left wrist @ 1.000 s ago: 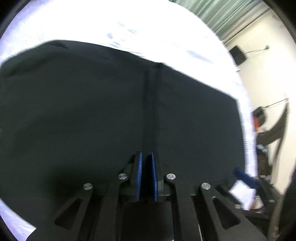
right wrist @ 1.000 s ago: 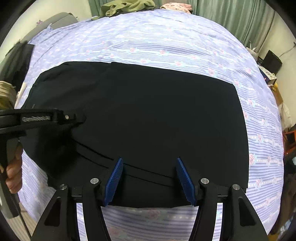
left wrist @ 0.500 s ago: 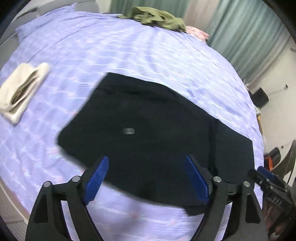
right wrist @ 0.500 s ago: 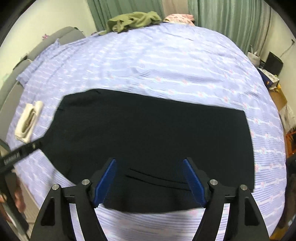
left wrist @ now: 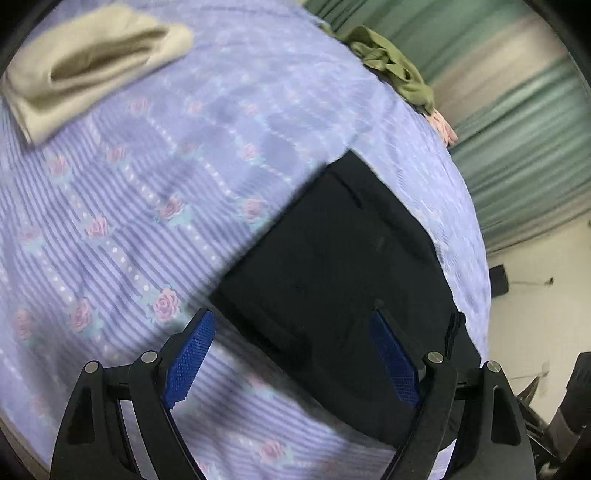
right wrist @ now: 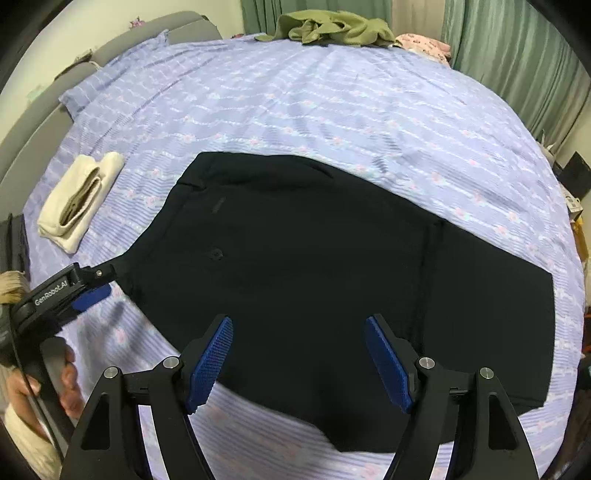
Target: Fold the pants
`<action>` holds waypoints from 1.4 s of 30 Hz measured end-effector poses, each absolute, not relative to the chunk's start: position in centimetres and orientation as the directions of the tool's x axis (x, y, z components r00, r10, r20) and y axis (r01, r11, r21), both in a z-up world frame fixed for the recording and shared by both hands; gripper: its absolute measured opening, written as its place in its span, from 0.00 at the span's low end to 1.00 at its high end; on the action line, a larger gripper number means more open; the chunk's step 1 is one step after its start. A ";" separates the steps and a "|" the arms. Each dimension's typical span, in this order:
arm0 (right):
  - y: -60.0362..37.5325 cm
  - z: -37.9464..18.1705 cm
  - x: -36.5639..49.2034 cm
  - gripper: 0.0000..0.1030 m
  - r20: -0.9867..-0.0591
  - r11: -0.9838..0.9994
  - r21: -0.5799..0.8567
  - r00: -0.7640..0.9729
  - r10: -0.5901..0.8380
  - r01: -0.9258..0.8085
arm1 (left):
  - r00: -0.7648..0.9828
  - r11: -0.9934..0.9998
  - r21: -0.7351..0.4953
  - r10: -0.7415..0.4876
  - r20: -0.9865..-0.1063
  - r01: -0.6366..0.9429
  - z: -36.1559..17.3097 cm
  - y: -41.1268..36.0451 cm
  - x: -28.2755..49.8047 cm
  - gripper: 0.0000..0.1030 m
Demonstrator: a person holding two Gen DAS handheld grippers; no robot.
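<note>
Black pants (right wrist: 314, 266) lie folded flat on the purple flowered bedsheet (right wrist: 332, 103), waistband at the far left, a fold edge at the right. My right gripper (right wrist: 299, 358) is open and empty above their near edge. My left gripper (left wrist: 291, 362) is open and empty over the pants' near left corner (left wrist: 332, 280); it also shows at the left edge of the right wrist view (right wrist: 70, 291), held by a hand.
A folded cream garment (right wrist: 77, 199) lies on the bed left of the pants, also in the left wrist view (left wrist: 88, 62). An olive garment (right wrist: 332, 29) and a pink one (right wrist: 424, 44) lie at the far edge by green curtains (right wrist: 517, 55).
My left gripper let go of the pants, opened and swung left to their left corner. My right gripper lifted back from the pants and stayed open.
</note>
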State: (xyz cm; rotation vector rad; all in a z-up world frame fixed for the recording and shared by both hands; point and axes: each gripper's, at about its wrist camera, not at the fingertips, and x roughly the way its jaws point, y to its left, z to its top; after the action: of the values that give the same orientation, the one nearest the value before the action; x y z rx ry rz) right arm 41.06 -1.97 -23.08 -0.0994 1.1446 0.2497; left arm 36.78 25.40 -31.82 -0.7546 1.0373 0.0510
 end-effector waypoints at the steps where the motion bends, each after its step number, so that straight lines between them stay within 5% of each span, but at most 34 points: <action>1: -1.3 -23.5 41.4 0.72 -0.914 0.968 0.052 0.379 0.145 -0.244 | 0.527 0.735 -0.561 -0.326 -0.785 -0.382 -32.7 25.7 37.1 0.82; 9: 0.5 -25.1 42.2 0.72 -0.932 0.974 0.041 0.343 0.118 -0.223 | 0.527 0.649 -0.658 -0.431 -0.732 -0.383 -37.2 26.9 39.5 0.81; 13: 0.9 -25.5 42.1 0.72 -0.938 0.974 0.037 0.329 0.111 -0.222 | 0.545 0.596 -0.720 -0.494 -0.678 -0.355 -36.6 27.5 40.6 0.50; 18: 1.1 -25.0 41.9 0.72 -0.933 0.972 0.057 0.335 0.133 -0.228 | 0.611 0.525 -0.845 -0.636 -0.472 -0.107 -32.2 27.5 39.9 0.48; 30: 3.1 -24.3 41.8 0.72 -0.920 0.963 -0.015 0.382 0.092 -0.268 | 0.413 0.571 -0.792 -0.681 -0.605 -0.217 -39.3 27.4 45.9 0.52; 35: 2.7 -23.4 41.7 0.72 -0.905 0.965 0.002 0.410 0.113 -0.263 | 0.456 0.588 -0.782 -0.649 -0.609 -0.207 -35.9 27.7 44.4 0.18; 42: -2.4 -21.2 41.2 0.72 -0.888 0.981 0.017 0.449 0.102 -0.191 | 0.544 0.742 -0.668 -0.536 -0.646 -0.062 -25.3 22.7 44.2 0.15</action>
State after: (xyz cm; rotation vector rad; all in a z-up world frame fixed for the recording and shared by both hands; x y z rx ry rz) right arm 41.18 -2.44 -21.21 -0.0903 1.0910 0.1819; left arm 44.19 22.66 -25.31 -0.7011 0.9709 -0.3102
